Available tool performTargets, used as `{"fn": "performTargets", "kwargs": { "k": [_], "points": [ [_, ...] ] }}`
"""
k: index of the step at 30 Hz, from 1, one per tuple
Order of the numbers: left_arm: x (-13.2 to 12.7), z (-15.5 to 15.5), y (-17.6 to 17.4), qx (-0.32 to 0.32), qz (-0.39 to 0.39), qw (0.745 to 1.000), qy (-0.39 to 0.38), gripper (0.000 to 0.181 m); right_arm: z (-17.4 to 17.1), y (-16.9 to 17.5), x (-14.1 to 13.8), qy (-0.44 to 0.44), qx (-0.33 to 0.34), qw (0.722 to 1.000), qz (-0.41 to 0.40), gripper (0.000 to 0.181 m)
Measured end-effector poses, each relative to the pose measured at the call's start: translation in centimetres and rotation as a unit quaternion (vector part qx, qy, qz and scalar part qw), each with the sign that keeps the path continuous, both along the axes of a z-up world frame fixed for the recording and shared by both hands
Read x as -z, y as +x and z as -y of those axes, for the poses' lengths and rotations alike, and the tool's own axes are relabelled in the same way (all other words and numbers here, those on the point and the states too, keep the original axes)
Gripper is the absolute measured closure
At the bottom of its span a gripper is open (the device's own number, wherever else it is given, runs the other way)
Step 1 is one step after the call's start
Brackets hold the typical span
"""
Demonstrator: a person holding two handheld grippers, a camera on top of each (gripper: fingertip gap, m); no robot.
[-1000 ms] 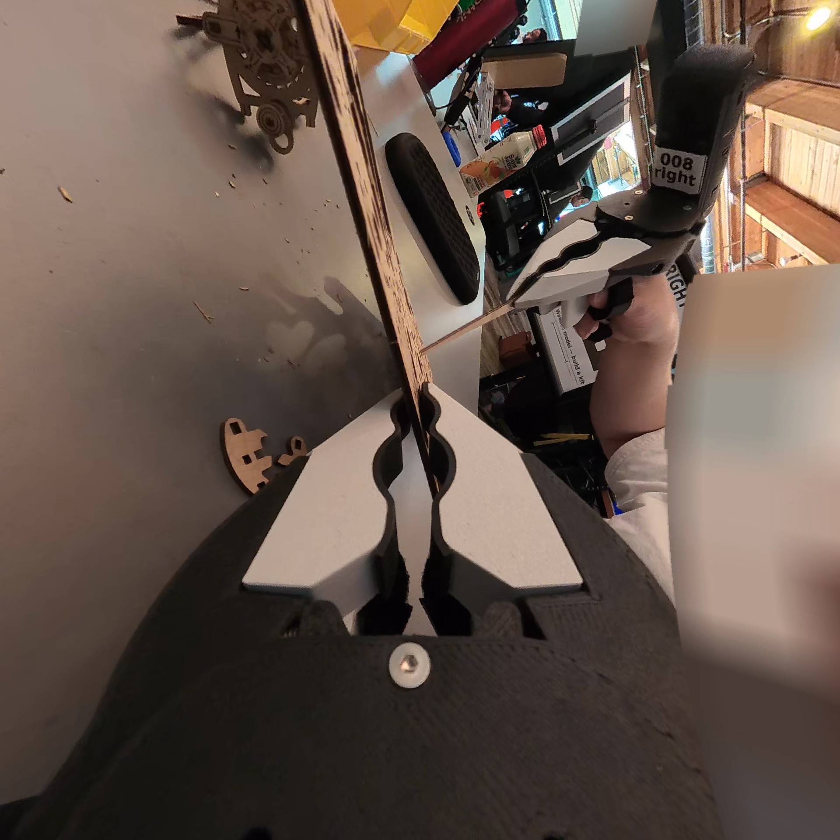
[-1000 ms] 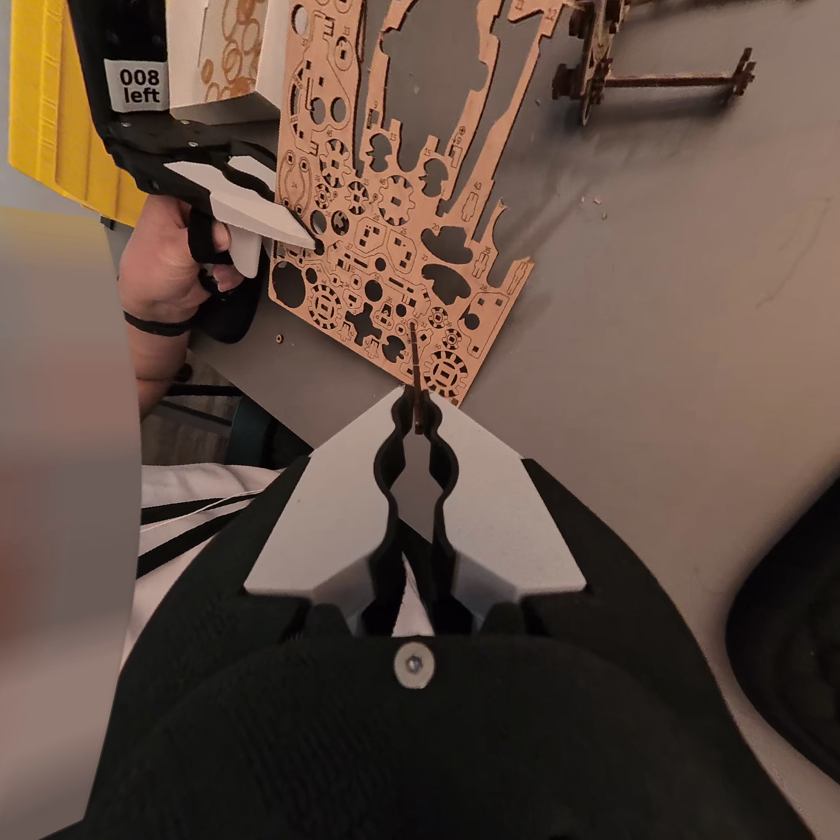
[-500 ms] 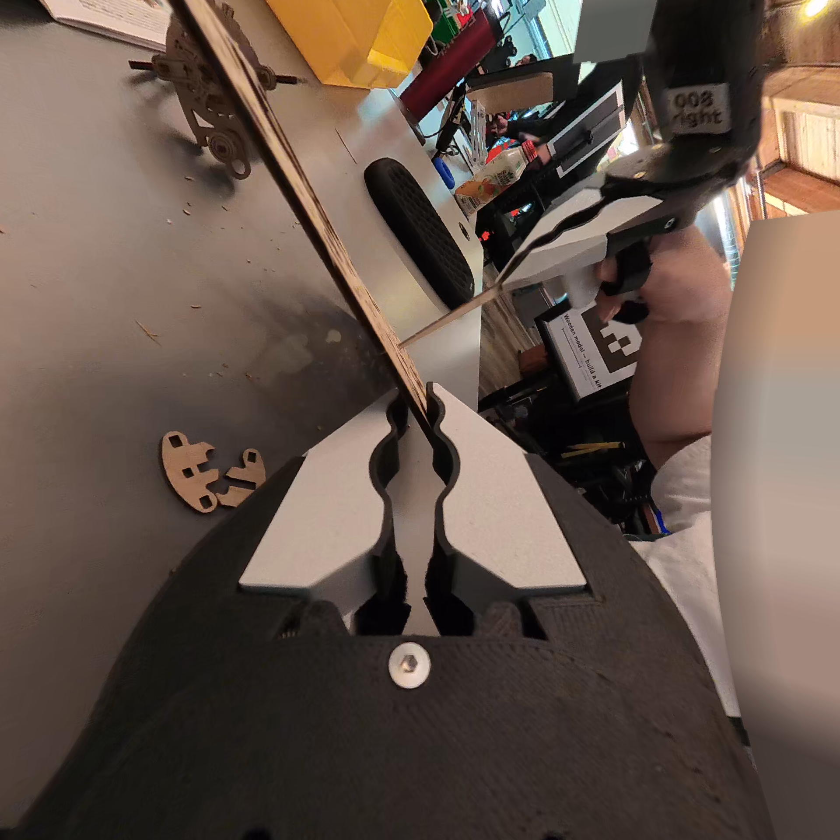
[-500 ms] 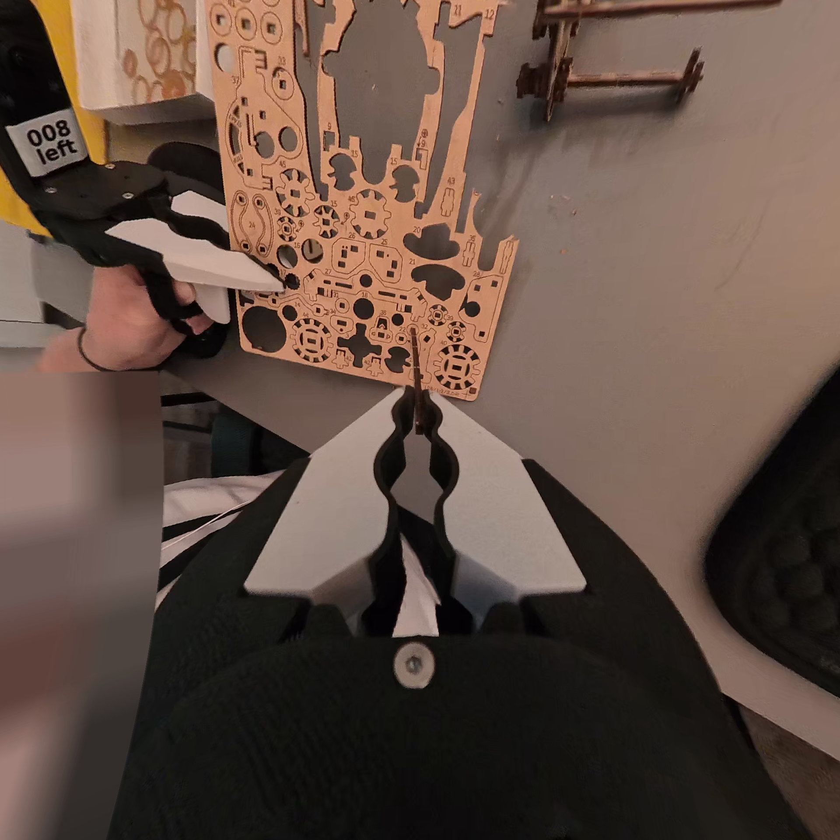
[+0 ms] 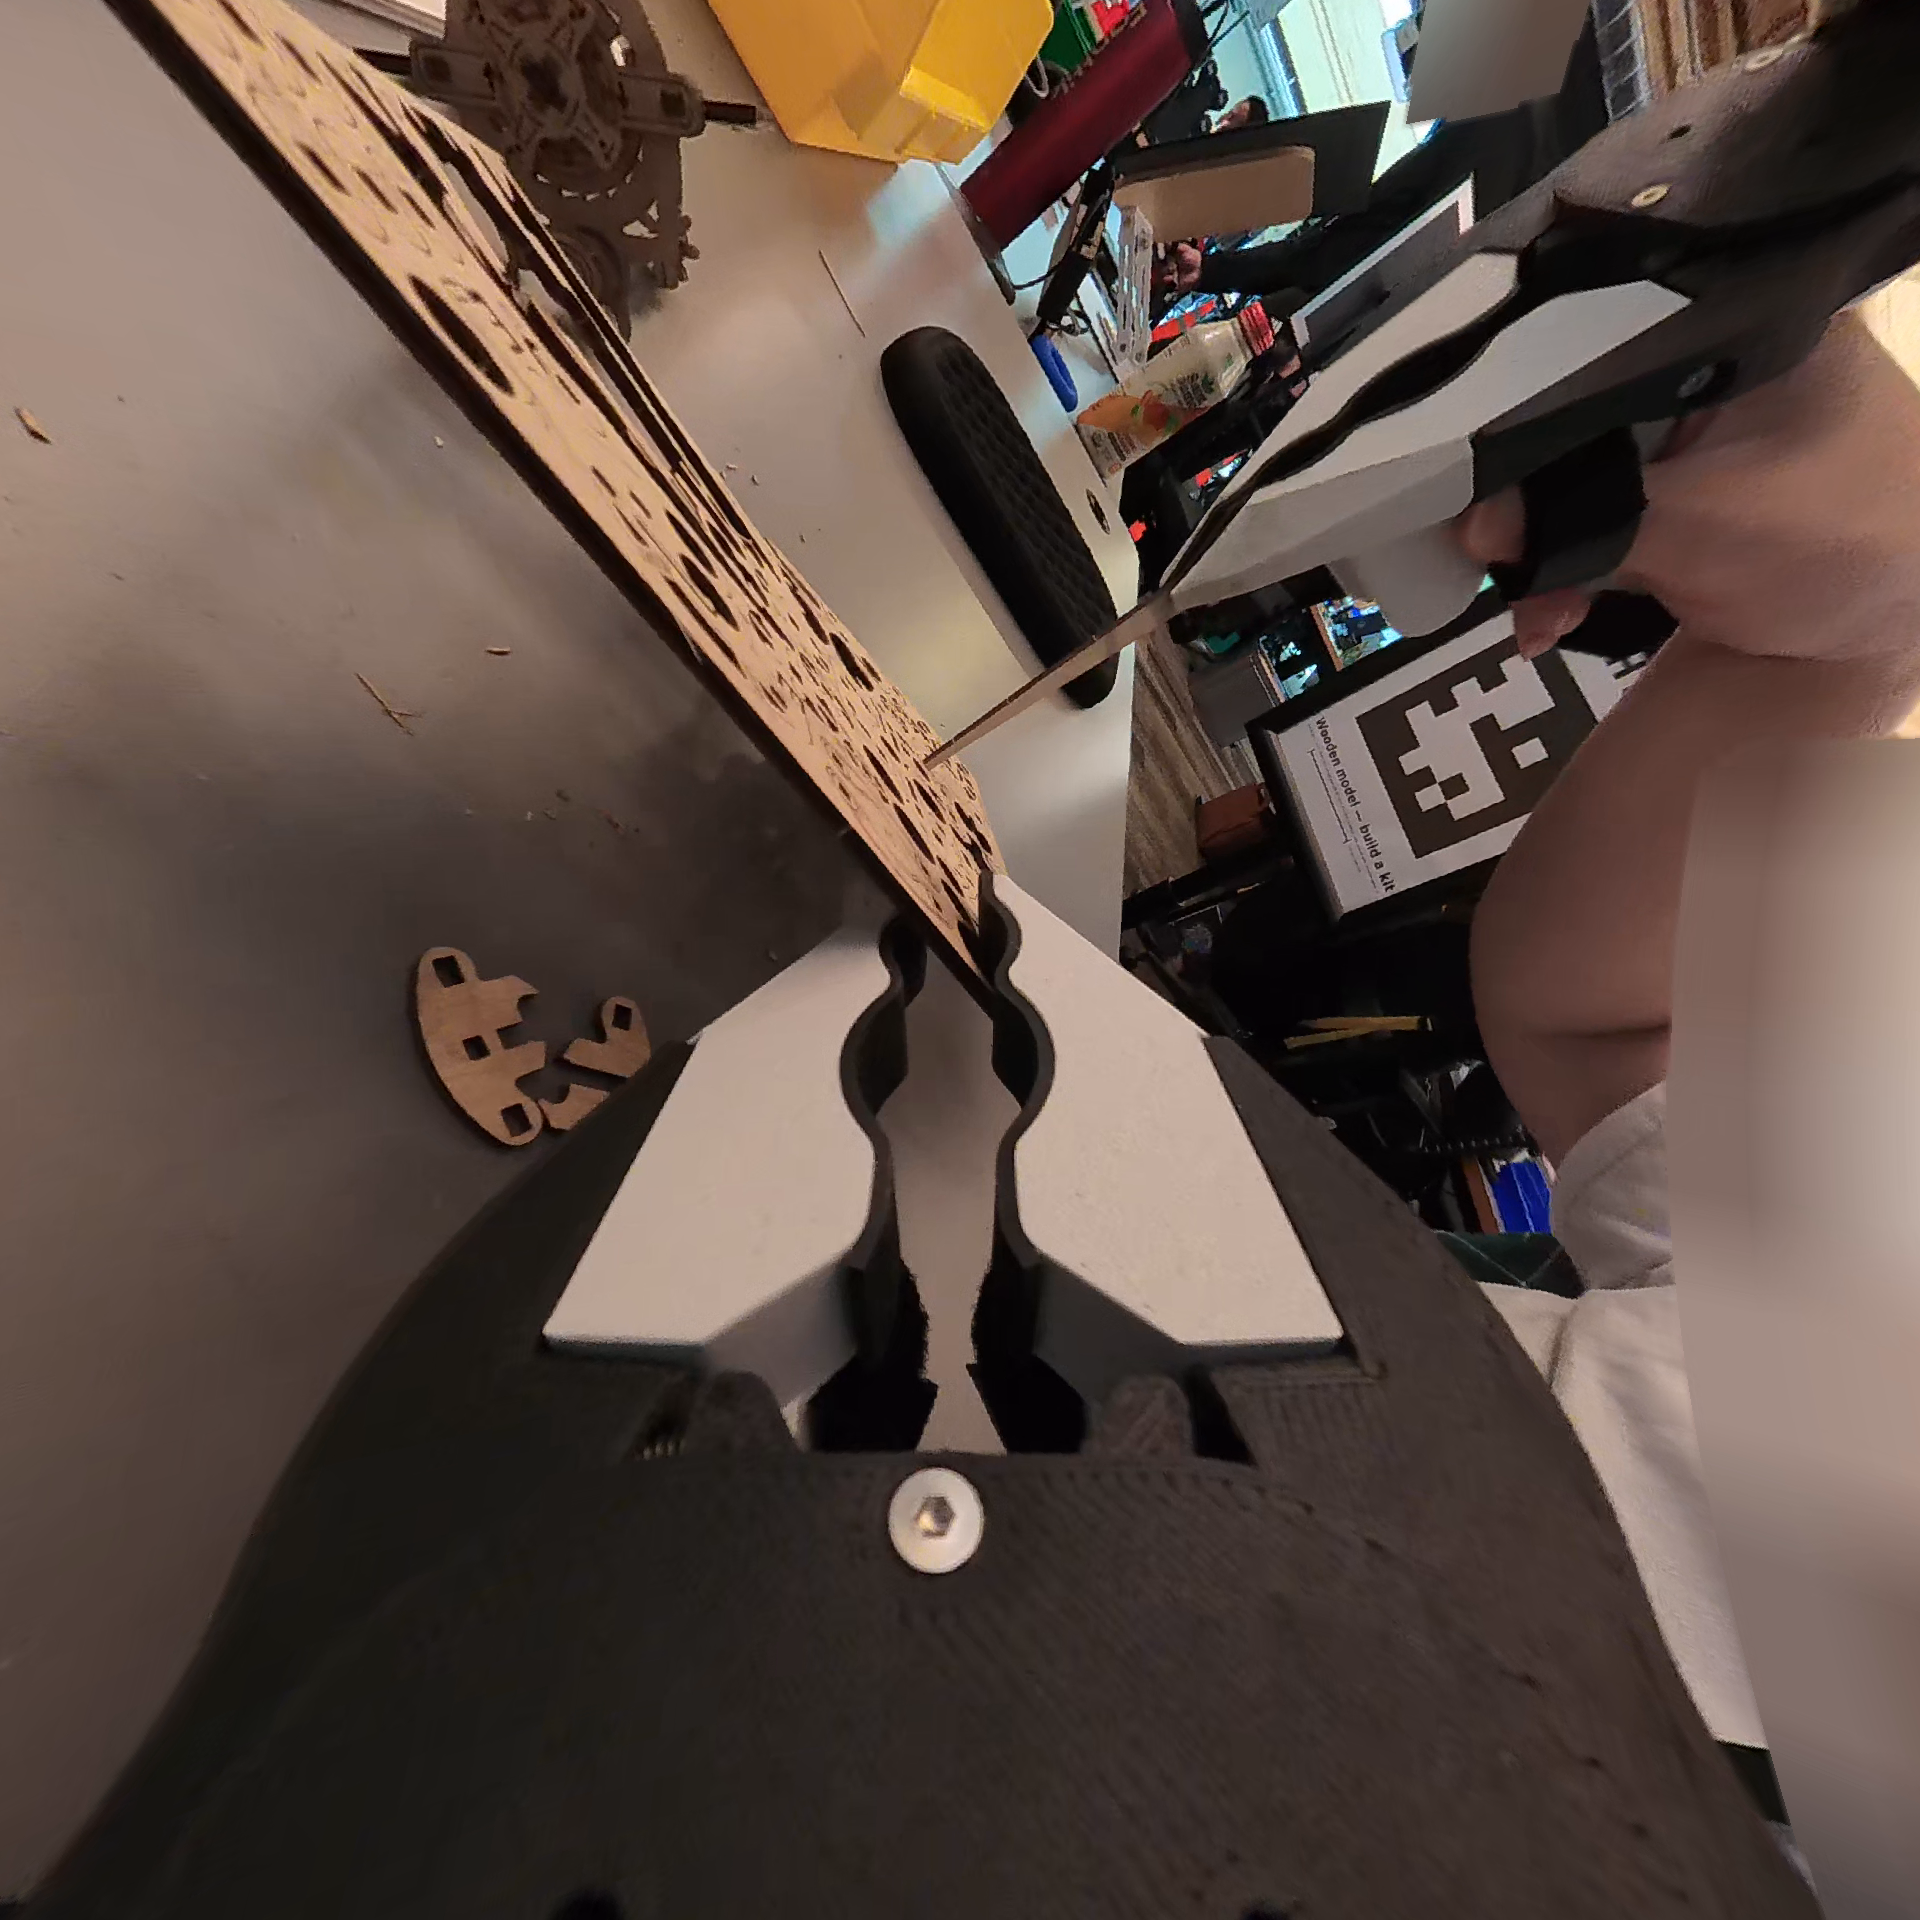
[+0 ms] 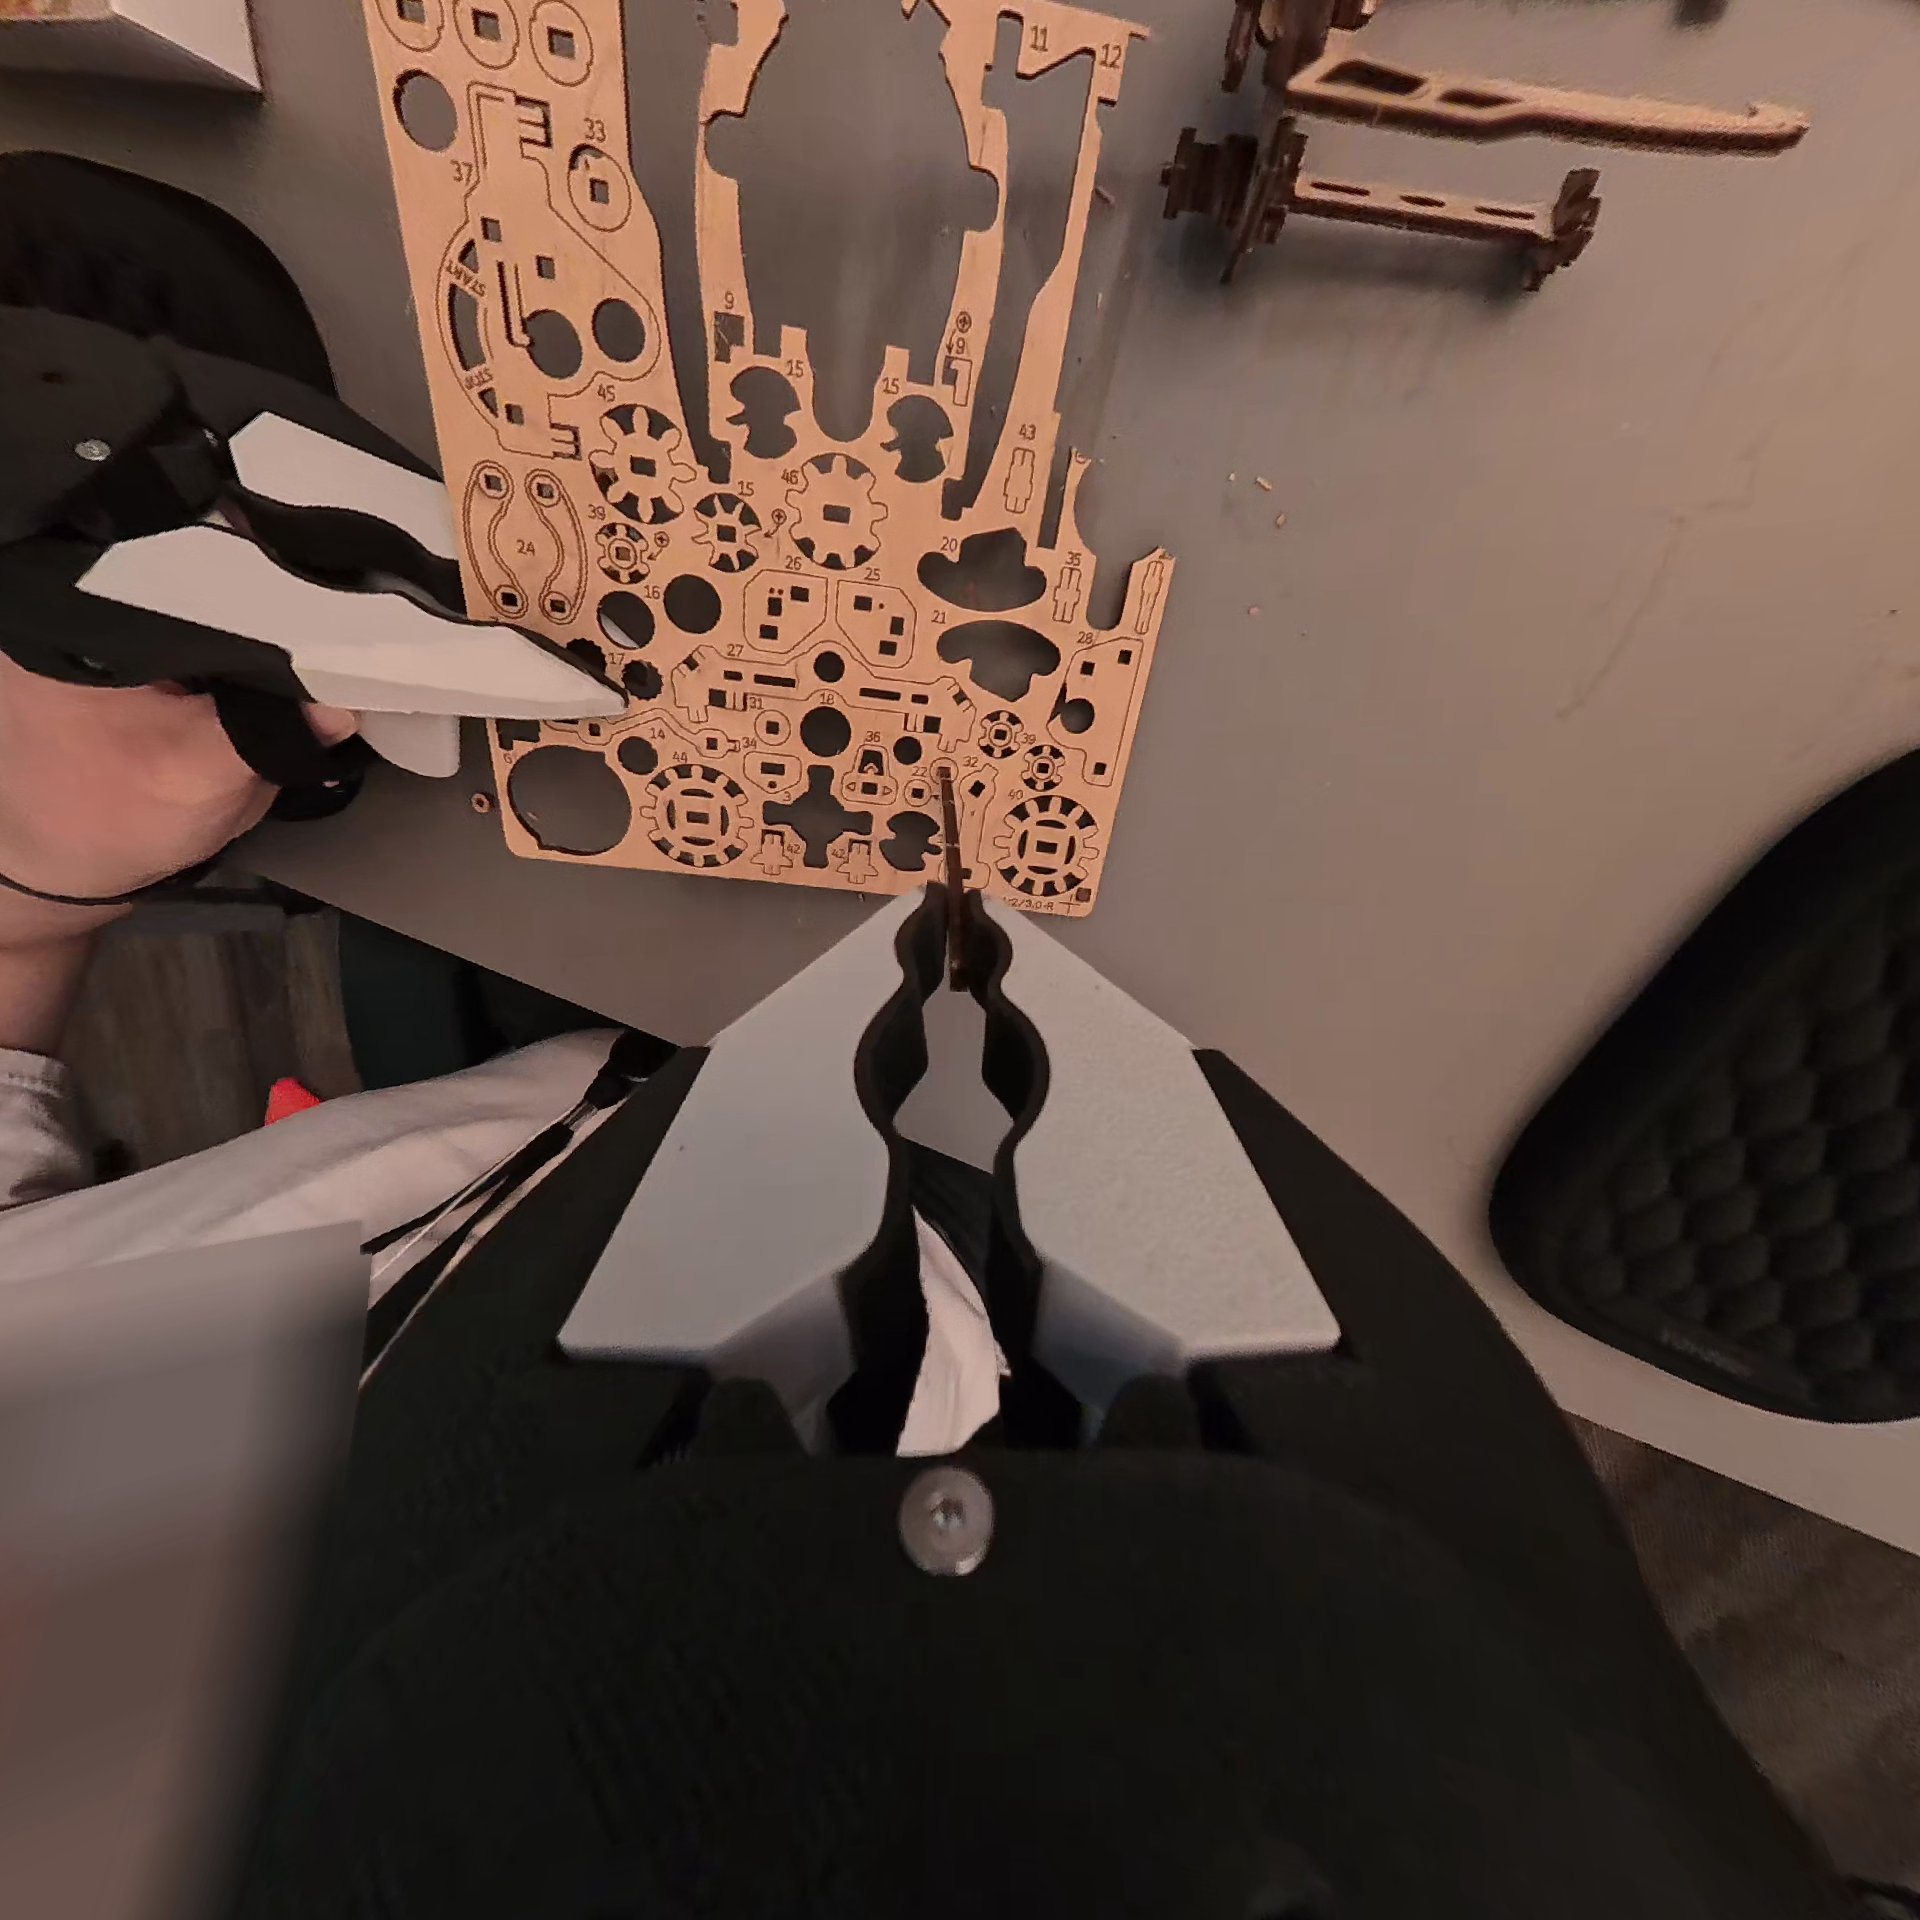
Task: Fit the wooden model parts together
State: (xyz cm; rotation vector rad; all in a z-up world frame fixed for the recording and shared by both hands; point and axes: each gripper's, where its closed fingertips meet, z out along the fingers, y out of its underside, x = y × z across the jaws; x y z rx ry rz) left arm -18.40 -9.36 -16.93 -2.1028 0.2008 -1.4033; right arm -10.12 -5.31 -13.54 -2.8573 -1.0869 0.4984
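A laser-cut wooden parts sheet [image 5: 623, 468] with many cut-outs is held tilted above the grey table [image 5: 208, 727]. My left gripper [image 5: 951, 914] is shut on the sheet's near edge. In the right wrist view the sheet [image 6: 831, 520] faces me, with the left gripper [image 6: 613, 686] clamped on its left side. My right gripper [image 6: 951, 914] is shut on a thin wooden stick [image 6: 951, 831]. The stick's tip touches a small round part near the sheet's lower edge. The left wrist view shows the right gripper [image 5: 1174, 592] and the stick [image 5: 1039, 686] reaching the sheet from the right.
Two loose wooden pieces [image 5: 488, 1049] lie on the table by my left gripper. A partly built wooden model [image 5: 582, 135] stands behind the sheet; its parts [image 6: 1403, 197] show at top right. A black pad [image 6: 1745, 1122] lies at the right, a yellow bin [image 5: 894, 62] at the back. There is about 11 cm between the tips of the two grippers.
The sheet has turned in my left gripper, so its face now shows in the left wrist view. The right gripper has come closer; the stick's tip stays on the sheet.
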Motion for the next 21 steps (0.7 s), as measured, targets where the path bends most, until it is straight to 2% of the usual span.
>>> {"fn": "performTargets", "kwargs": {
  "k": [7,10,15,21],
  "points": [
    [0.1,0.0,0.0,0.003,0.008,1.000,-0.013,0.174,0.0,-1.1,0.1,0.024,-0.045,0.998,0.043,0.180],
    [0.1,0.0,0.0,0.004,0.010,1.000,-0.015,0.174,0.1,-1.3,0.1,0.041,-0.062,0.997,0.034,0.180],
    [0.0,0.1,0.0,0.007,0.018,1.000,-0.018,0.174,-0.2,0.0,0.4,-0.007,-0.016,0.999,-0.047,0.180],
    [-0.2,0.0,0.0,0.009,0.030,0.999,-0.024,0.174,-0.6,1.8,1.3,-0.065,0.019,0.982,-0.176,0.181]
  ]
}}
